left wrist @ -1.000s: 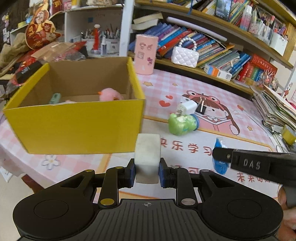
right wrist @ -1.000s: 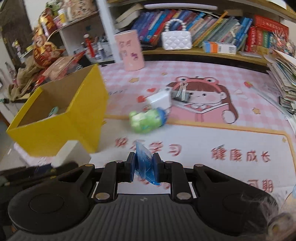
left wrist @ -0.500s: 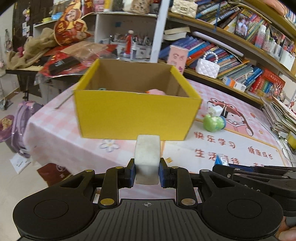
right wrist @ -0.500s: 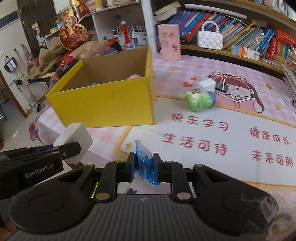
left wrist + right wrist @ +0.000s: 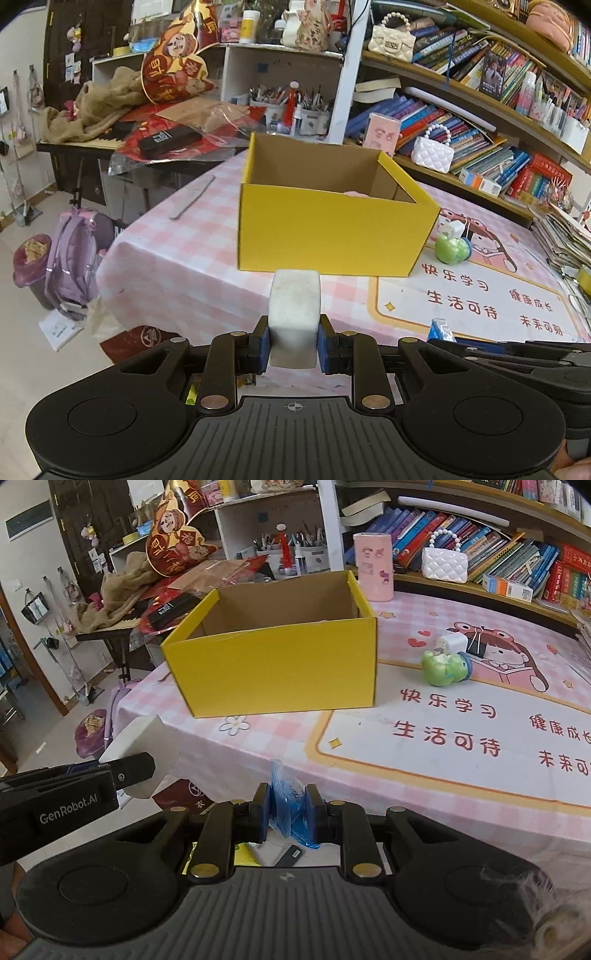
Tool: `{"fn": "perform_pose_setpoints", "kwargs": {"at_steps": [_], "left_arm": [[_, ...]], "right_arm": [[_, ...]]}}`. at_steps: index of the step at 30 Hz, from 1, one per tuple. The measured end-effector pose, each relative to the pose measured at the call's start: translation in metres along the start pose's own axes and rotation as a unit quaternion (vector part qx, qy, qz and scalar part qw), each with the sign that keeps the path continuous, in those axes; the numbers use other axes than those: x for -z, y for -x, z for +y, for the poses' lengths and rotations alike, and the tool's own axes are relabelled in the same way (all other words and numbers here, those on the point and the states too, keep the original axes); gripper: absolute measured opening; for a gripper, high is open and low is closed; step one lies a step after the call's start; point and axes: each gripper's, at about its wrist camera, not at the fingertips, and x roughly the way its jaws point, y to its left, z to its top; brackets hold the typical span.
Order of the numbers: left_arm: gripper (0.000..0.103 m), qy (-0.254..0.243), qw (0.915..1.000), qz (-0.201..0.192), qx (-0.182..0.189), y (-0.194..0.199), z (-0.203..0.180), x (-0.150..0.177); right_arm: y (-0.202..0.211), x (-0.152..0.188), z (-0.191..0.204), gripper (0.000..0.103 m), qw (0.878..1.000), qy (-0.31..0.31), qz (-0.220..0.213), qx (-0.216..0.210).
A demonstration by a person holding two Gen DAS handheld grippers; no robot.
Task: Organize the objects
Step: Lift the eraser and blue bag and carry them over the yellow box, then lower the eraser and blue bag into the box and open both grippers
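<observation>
Holding a white block point(image 5: 293, 321) clamped in my left gripper point(image 5: 293, 349), I sit short of the table edge point(image 5: 155, 258), well before the yellow box point(image 5: 332, 232); a low approach could strike its near wall. My right gripper point(image 5: 289, 814) pinches a thin blue packet point(image 5: 290, 805), which may slip free before reaching the box opening.

White block point(image 5: 294, 317) upright, clamped in left gripper point(image 5: 294, 349), in front of open yellow box point(image 5: 332, 236). Crumpled blue wrapper point(image 5: 290, 808) pinched in right gripper point(image 5: 290, 814). Green toy point(image 5: 445, 668) right of box.
</observation>
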Motion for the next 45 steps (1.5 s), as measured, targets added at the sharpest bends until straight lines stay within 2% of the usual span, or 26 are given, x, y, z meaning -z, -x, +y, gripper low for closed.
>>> {"fn": "perform_pose_setpoints", "kwargs": {"at_steps": [7, 13, 17, 25, 31, 38, 45], "left_arm": [[0.023, 0.009, 0.9997, -0.02, -0.003, 0.013, 0.011, 0.002], [0.023, 0.012, 0.9986, -0.051, -0.006, 0.02, 0.015, -0.009], [0.023, 0.006, 0.9958, -0.09, -0.016, 0.021, 0.017, -0.025], [0.023, 0.002, 0.9927, -0.117, -0.03, -0.006, 0.014, -0.074], [0.023, -0.018, 0.9922, -0.119, -0.032, -0.04, -0.005, -0.104], [0.023, -0.026, 0.9941, -0.097, -0.042, -0.09, -0.022, -0.126], [0.023, -0.032, 0.9964, -0.049, -0.061, -0.135, -0.027, -0.129]], "right_arm": [[0.009, 0.005, 0.019, 0.018, 1.0, 0.019, -0.006, -0.001], [0.01, -0.006, 0.024, 0.018, 0.999, 0.041, -0.035, 0.003], [0.009, -0.028, 0.023, 0.018, 0.997, 0.05, -0.065, 0.003], [-0.003, -0.093, 0.019, 0.018, 0.991, 0.056, -0.123, -0.016], [-0.027, -0.138, 0.005, 0.018, 0.987, 0.054, -0.152, -0.018], [-0.074, -0.175, -0.015, 0.018, 0.988, 0.058, -0.14, -0.021], [-0.116, -0.193, -0.025, 0.018, 0.99, 0.074, -0.113, -0.027]]}}
